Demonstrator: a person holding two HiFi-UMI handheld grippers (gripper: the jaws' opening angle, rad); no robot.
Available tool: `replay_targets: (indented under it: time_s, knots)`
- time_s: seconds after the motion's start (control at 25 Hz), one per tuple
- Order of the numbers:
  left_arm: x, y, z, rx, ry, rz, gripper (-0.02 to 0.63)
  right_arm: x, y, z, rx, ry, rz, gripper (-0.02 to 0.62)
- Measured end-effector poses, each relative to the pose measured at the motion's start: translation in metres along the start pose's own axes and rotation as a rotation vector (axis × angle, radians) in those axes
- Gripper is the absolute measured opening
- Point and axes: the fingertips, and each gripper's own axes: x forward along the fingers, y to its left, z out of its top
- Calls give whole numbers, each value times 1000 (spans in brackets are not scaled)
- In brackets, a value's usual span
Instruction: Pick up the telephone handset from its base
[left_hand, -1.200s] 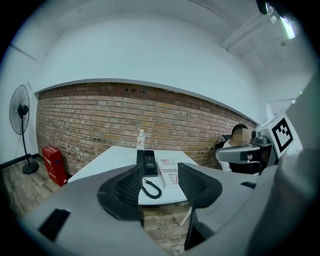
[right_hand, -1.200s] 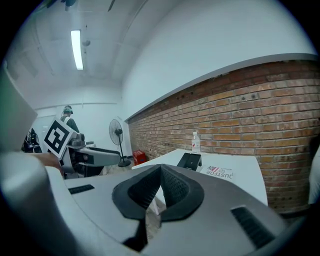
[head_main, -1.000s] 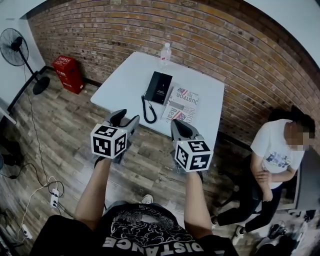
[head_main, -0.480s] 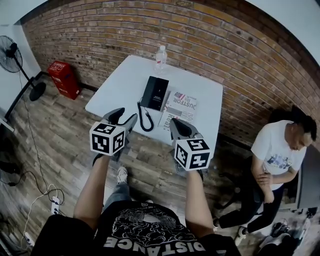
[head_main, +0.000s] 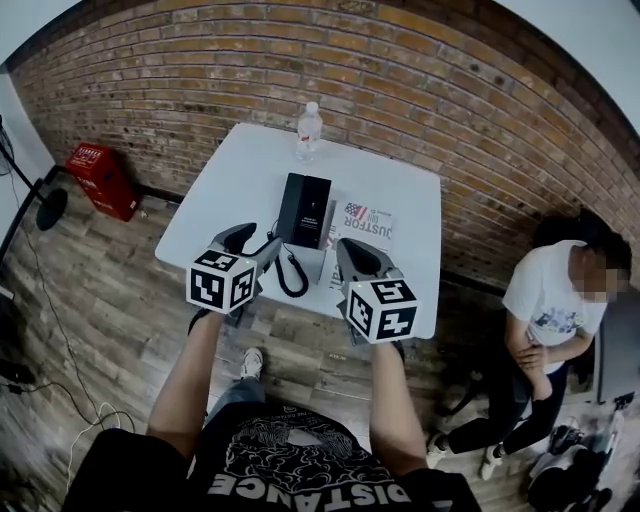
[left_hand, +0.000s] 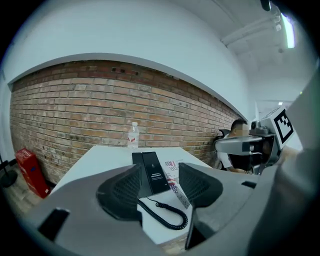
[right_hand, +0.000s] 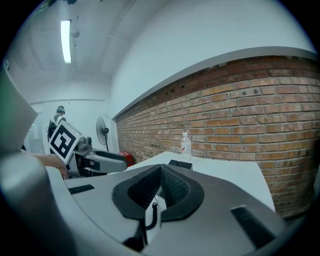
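Note:
A black telephone (head_main: 305, 210) lies on the white table (head_main: 240, 170), its handset resting on the base and its coiled cord (head_main: 291, 272) trailing to the near edge. My left gripper (head_main: 251, 241) hovers at the table's near edge just left of the cord, jaws open and empty; in the left gripper view the telephone (left_hand: 152, 172) and cord (left_hand: 167, 214) show in the gap of the left gripper (left_hand: 160, 171). My right gripper (head_main: 352, 256) hangs over the near edge right of the cord, shut and empty. In the right gripper view, the right gripper (right_hand: 161, 169) hides most of the telephone (right_hand: 180, 164).
A plastic water bottle (head_main: 308, 130) stands at the table's far edge, and a printed paper (head_main: 365, 225) lies right of the phone. A seated person (head_main: 555, 310) is at the right. A red box (head_main: 95, 178) sits left by the brick wall (head_main: 400, 90).
The person has stepped toward the table: it now lies closer and both grippers reach its near edge. The jaws' states have not changed.

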Motion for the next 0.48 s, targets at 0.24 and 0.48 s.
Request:
replay_targets:
  time_s: [0.24, 0.48]
  knots:
    - [36, 30, 6, -6, 29, -90, 216, 40, -8, 11, 10, 11, -55, 0]
    - [67, 53, 0, -78, 69, -221, 216, 68, -14, 16, 24, 29, -116, 0]
